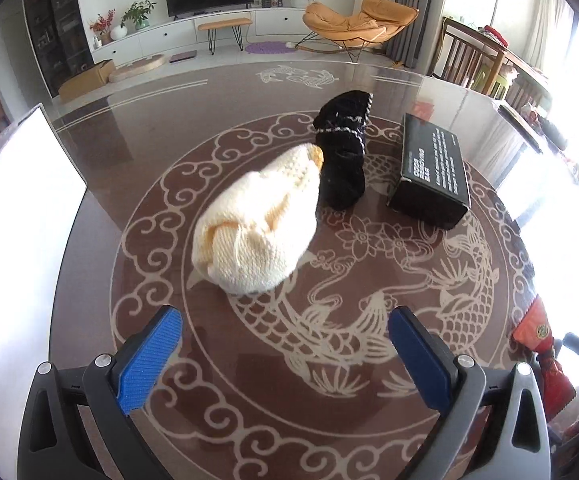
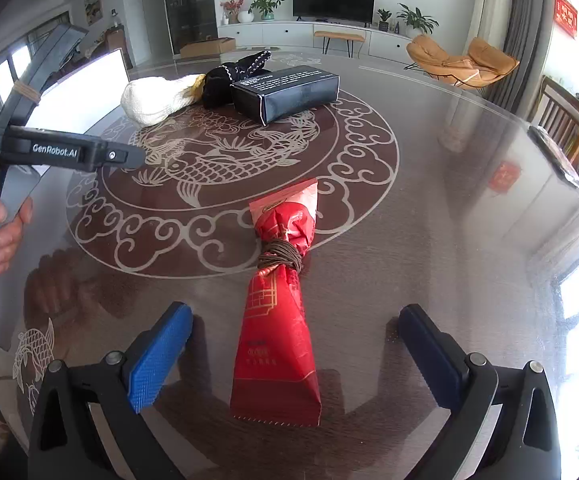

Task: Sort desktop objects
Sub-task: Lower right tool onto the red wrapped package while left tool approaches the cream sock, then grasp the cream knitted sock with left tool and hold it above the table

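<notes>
— Four items spread across glossy desk (image 2: 429, 216), grouped for sorting?
— Yes. Beyond red packet (image 2: 277, 320): cream knit bundle (image 1: 249, 232) touching black knit sock (image 1: 343, 148), matte black box (image 1: 429, 172) just beside.
— Right gripper (image 2: 293, 360)?
— Jaws wide, straddling crinkly, string-tied red packet without pressing.
— Left gripper (image 1: 285, 356)?
— Jaws wide, empty.

Bare table top (image 2: 429, 240) wide open to the right of the red packet (image 2: 277, 320), out to the far and right edges. Clustered at the middle of the table: cream knitted sock (image 1: 249, 232) touching black knitted sock (image 1: 341, 152), black box (image 1: 433, 168) just beside, only a narrow gap between. Left edge blocked by white board (image 1: 21, 200). Clear strip between cluster and red packet.
</notes>
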`<state>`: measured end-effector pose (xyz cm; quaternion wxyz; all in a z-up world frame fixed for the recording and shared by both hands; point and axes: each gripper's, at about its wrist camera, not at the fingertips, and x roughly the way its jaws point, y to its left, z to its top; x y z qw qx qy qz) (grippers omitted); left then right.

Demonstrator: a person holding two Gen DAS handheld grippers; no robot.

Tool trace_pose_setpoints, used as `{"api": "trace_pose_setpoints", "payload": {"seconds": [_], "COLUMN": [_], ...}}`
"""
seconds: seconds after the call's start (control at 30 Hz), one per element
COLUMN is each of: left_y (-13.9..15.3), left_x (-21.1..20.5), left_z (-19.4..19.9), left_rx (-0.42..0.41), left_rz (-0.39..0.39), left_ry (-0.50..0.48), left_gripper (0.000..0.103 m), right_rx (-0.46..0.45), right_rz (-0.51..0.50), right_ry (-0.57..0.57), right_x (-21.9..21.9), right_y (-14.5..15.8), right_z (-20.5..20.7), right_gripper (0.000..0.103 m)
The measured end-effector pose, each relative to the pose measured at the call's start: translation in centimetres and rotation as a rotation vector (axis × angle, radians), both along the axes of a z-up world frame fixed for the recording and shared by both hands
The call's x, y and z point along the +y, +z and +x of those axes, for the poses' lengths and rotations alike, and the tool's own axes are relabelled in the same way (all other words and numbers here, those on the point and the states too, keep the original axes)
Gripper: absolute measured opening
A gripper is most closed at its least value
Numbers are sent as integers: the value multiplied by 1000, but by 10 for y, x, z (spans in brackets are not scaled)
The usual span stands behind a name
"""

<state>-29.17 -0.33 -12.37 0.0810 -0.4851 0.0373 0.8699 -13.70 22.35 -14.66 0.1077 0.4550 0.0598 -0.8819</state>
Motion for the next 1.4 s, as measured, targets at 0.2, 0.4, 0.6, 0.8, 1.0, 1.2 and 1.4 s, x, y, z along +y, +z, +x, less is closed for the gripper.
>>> {"api": "trace_pose_setpoints", "payload": {"seconds": [0.2,0.4,0.6,0.8,1.0,1.2,1.4], "left_y": [4,-4,-5,-5,-7,-15,-17], "left_x": [13,19,12,3,1,-7,-13], "left_z": [-49,-56,-27,48,131,149,147], "left_rx": [3,26,8,-4,44,62,64], "left_rz": [-21,-17,35,31,4,-34,-7], "left_ry": [-5,-24,-21,1,-23,12,24], "left_gripper": [103,66,40,40,41,87,94], "right_rx": [0,0,0,0,0,0,1], "right_rz": [0,0,-1,-1,-1,-1,-1], "right_ry": [0,0,0,0,0,0,0], "right_x": [0,0,0,1,1,1,1], "right_y": [0,0,0,-1,-1,-1,-1], "right_z": [0,0,0,0,0,0,0], "right_gripper": [103,103,103,103,103,103,103]}}
